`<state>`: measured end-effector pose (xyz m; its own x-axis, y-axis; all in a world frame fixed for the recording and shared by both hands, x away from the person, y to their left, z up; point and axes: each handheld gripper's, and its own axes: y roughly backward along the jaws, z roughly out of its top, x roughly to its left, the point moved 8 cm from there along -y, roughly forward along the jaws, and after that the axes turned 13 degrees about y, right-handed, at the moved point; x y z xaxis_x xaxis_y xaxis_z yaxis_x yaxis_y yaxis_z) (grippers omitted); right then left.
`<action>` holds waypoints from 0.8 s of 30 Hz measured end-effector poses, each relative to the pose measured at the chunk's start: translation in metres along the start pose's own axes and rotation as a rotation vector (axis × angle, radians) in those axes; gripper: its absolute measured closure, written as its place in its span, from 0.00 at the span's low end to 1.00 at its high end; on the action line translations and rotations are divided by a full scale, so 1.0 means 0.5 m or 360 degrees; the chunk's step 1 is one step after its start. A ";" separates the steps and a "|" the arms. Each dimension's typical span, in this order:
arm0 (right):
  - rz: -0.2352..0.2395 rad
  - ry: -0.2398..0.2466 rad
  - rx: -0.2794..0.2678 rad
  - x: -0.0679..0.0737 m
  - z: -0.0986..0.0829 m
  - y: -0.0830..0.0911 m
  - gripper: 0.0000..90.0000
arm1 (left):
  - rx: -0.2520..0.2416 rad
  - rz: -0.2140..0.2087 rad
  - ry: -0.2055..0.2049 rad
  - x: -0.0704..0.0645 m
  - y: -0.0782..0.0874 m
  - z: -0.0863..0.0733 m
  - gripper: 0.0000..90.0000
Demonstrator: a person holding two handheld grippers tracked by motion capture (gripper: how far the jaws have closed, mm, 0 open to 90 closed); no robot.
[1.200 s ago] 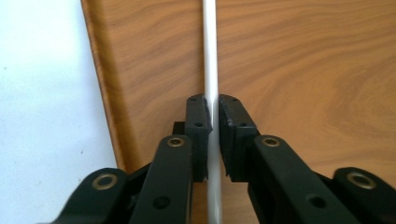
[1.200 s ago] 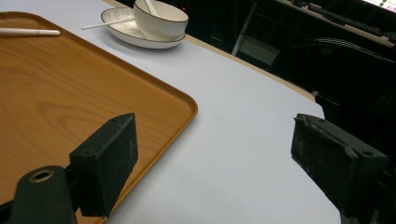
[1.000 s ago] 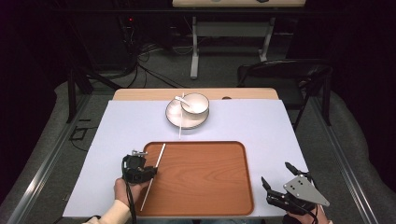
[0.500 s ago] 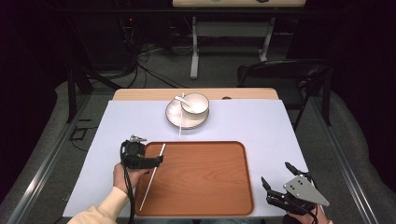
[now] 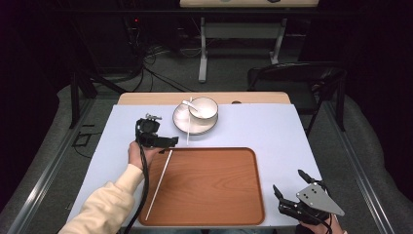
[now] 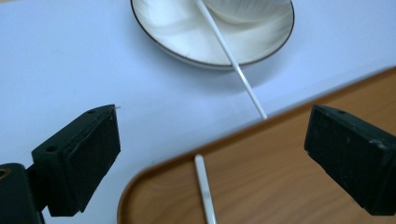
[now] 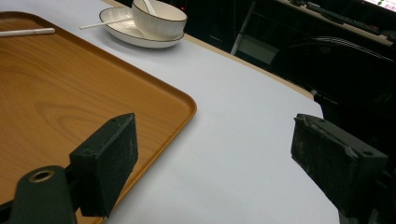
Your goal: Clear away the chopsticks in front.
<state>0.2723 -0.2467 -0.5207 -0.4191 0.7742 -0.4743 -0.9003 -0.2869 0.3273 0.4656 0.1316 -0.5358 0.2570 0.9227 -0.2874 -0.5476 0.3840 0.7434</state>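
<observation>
A wooden tray (image 5: 219,195) lies at the near middle of the pale blue table cover. One white chopstick (image 5: 158,185) lies along the tray's left side, its tip (image 6: 205,186) just inside the rim. A second white chopstick (image 5: 187,131) rests on the white plate (image 5: 181,119) and reaches toward the tray. On the plate stands a white bowl (image 5: 203,108) with a spoon (image 5: 187,103) in it. My left gripper (image 5: 168,141) hovers open between the plate and the tray's far left corner, nothing between its jaws (image 6: 212,135). My right gripper (image 5: 288,181) stands open near the tray's right front corner (image 7: 219,154).
The table's wooden far edge (image 5: 253,97) shows behind the plate. A dark chair (image 5: 297,78) stands beyond the far right corner. Cables and table legs lie on the floor behind. Bare cover (image 7: 243,116) stretches right of the tray.
My left gripper has moved away from the near left of the tray, forward toward the plate. The chopstick on the tray and the right gripper have stayed put.
</observation>
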 end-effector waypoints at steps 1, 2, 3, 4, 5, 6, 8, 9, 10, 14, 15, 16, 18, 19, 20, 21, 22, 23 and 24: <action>0.0001 -0.0001 0.0000 0.000 0.000 0.000 0.16 | 0.0004 0.0007 -0.0004 -0.003 -0.006 0.006 0.03; 0.0003 0.0000 0.0000 0.001 0.000 0.000 0.16 | 0.0000 0.0011 -0.0008 -0.004 -0.010 0.012 0.03; 0.0004 0.0001 0.0001 0.001 0.000 0.000 0.16 | 0.0007 0.0012 -0.0004 -0.009 -0.018 0.020 0.02; 0.0004 0.0000 0.0002 0.001 0.000 -0.001 0.16 | 0.0016 0.0009 -0.0008 -0.011 -0.024 0.024 0.01; 0.0004 -0.0002 0.0003 0.001 0.000 -0.001 0.16 | 0.0022 0.0012 -0.0008 -0.014 -0.031 0.032 0.00; 0.0004 -0.0003 0.0002 0.001 0.000 -0.001 0.16 | 0.0022 0.0017 -0.0012 -0.017 -0.037 0.038 0.00; 0.0002 0.0001 0.0001 0.001 0.000 0.000 0.16 | 0.0032 0.0007 -0.0001 -0.023 -0.051 0.049 0.00; 0.0001 0.0000 0.0000 0.001 0.000 0.000 0.16 | 0.0039 0.0007 0.0002 -0.025 -0.056 0.052 0.00; -0.0001 0.0000 0.0000 0.000 0.000 0.000 0.16 | 0.0038 0.0017 -0.0006 -0.026 -0.063 0.057 0.00; 0.0001 -0.0002 0.0000 0.000 0.000 0.001 0.16 | 0.0069 0.0026 0.0010 -0.030 -0.093 0.074 0.02; 0.0001 -0.0002 0.0001 0.000 -0.001 0.001 0.16 | 0.0072 0.0029 0.0018 -0.030 -0.100 0.077 0.04; 0.0002 -0.0002 0.0000 0.000 -0.001 0.001 0.16 | 0.0082 0.0027 0.0013 -0.030 -0.107 0.080 0.06; 0.0002 -0.0003 -0.0001 0.000 0.000 0.001 0.16 | 0.0093 0.0023 0.0031 -0.031 -0.120 0.083 0.11; 0.0003 -0.0003 -0.0001 0.000 -0.001 0.001 0.16 | 0.0108 0.0014 0.0036 -0.032 -0.129 0.085 0.13; 0.0002 -0.0003 -0.0001 0.000 -0.001 0.001 0.16 | 0.0111 0.0017 0.0040 -0.032 -0.135 0.087 0.17; 0.0003 -0.0002 -0.0001 0.000 -0.001 0.001 0.16 | 0.0115 0.0042 0.0034 -0.031 -0.141 0.089 0.19; 0.0004 -0.0003 -0.0001 0.000 -0.001 0.001 0.16 | 0.0121 0.0047 0.0035 -0.030 -0.147 0.091 0.23; 0.0003 -0.0003 -0.0001 0.000 -0.001 0.001 0.16 | 0.0126 0.0053 0.0041 -0.030 -0.152 0.092 0.27; 0.0003 -0.0004 -0.0002 0.000 -0.001 0.001 0.16 | 0.0120 0.0058 0.0053 -0.029 -0.159 0.094 0.29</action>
<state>0.2718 -0.2470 -0.5209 -0.4207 0.7751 -0.4714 -0.8996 -0.2892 0.3273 0.5432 0.0862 -0.5624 0.2109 0.9371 -0.2781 -0.4942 0.3477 0.7968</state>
